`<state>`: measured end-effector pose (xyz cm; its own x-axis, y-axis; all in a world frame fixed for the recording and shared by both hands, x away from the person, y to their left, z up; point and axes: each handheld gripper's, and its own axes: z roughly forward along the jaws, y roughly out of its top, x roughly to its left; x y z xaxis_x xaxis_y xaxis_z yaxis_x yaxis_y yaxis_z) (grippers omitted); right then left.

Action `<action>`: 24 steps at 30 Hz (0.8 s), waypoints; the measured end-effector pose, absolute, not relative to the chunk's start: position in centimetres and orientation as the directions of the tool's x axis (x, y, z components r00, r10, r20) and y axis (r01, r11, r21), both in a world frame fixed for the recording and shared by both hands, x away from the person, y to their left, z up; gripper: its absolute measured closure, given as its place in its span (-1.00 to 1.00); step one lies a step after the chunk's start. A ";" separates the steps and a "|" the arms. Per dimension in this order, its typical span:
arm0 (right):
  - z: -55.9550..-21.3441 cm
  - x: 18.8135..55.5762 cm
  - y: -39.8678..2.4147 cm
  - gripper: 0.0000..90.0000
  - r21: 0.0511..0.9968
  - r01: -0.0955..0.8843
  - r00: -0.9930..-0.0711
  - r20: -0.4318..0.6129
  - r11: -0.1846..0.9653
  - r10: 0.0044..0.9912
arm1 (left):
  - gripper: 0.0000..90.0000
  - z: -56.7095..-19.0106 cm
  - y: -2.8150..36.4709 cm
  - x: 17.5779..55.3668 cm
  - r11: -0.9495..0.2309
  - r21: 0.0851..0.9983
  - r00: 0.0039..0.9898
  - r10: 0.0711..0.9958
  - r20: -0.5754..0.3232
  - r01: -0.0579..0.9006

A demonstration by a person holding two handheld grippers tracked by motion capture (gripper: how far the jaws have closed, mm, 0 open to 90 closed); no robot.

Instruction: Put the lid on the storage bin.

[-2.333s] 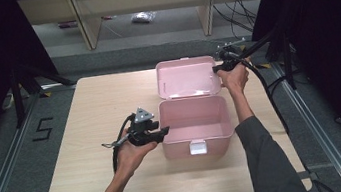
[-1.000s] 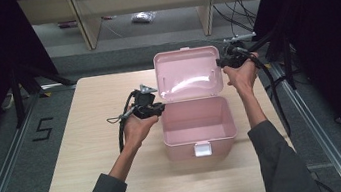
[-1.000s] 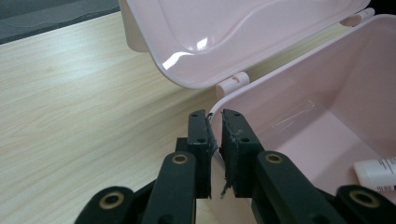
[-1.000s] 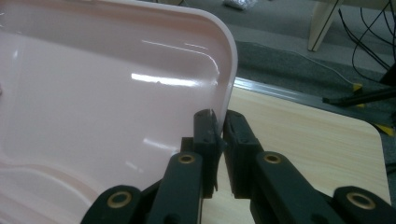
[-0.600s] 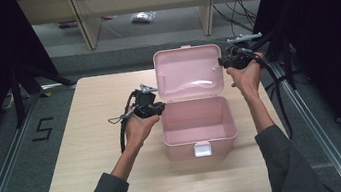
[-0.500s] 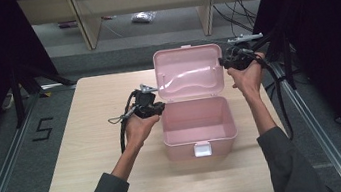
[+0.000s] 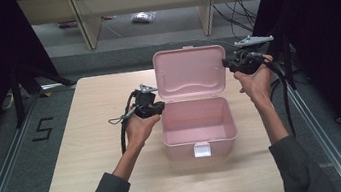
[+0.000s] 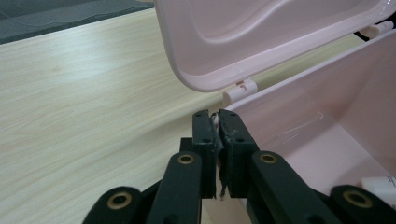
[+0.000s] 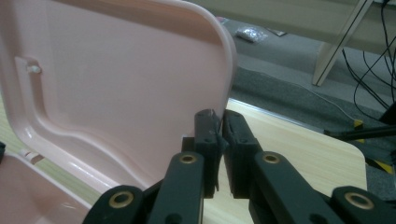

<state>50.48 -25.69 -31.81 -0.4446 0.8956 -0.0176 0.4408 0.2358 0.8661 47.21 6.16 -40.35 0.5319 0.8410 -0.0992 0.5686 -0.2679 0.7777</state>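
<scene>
A pink plastic box (image 7: 200, 141) stands open on the wooden table, its lid (image 7: 189, 70) raised nearly upright behind it. A white latch (image 7: 202, 150) sits on its front wall. My left gripper (image 7: 159, 106) is at the box's left rim near the hinge. In the left gripper view it (image 8: 217, 126) is shut on that rim (image 8: 280, 100), with pink wall pinched between the pads. My right gripper (image 7: 227, 63) is at the lid's right edge. In the right gripper view it (image 9: 220, 126) is shut on the lid's edge (image 9: 228, 70).
The table (image 7: 88, 138) has bare wood to the left of and in front of the box. Cables (image 7: 284, 90) trail off the right side. Shelf legs (image 7: 82, 22) and a small bag (image 7: 143, 17) lie on the floor beyond the far edge.
The left gripper went from the box's front left to its left rim by the hinge. The right hand drifted right and slightly up with the lid's edge, and the lid stands more upright.
</scene>
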 end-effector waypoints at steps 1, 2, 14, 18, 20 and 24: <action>-31.7 50.2 -25.8 0.90 0.863 0.445 -0.443 -0.022 0.241 0.896 | 0.90 -40.4 6.1 47.2 -0.270 0.778 0.531 0.842 -0.095 0.568; -31.8 50.0 -25.8 0.90 0.869 0.436 -0.441 -0.022 0.235 0.897 | 0.90 -40.4 6.1 47.2 -0.274 0.778 0.532 0.842 -0.090 0.565; -31.7 48.1 -25.9 0.91 0.883 0.394 -0.450 -0.056 0.254 0.891 | 0.90 -40.4 6.1 47.2 -0.255 0.778 0.517 0.850 -0.104 0.574; -31.8 47.5 -26.0 0.91 0.896 0.361 -0.456 -0.070 0.256 0.887 | 0.90 -40.4 6.1 47.2 -0.253 0.778 0.516 0.850 -0.106 0.576; -31.7 47.2 -26.1 0.91 0.897 0.364 -0.454 -0.064 0.251 0.888 | 0.90 -40.4 6.0 47.2 -0.250 0.779 0.515 0.851 -0.106 0.575; -31.9 46.9 -26.3 0.91 0.898 0.355 -0.460 -0.074 0.259 0.885 | 0.90 -40.4 6.0 47.2 -0.249 0.780 0.513 0.852 -0.106 0.574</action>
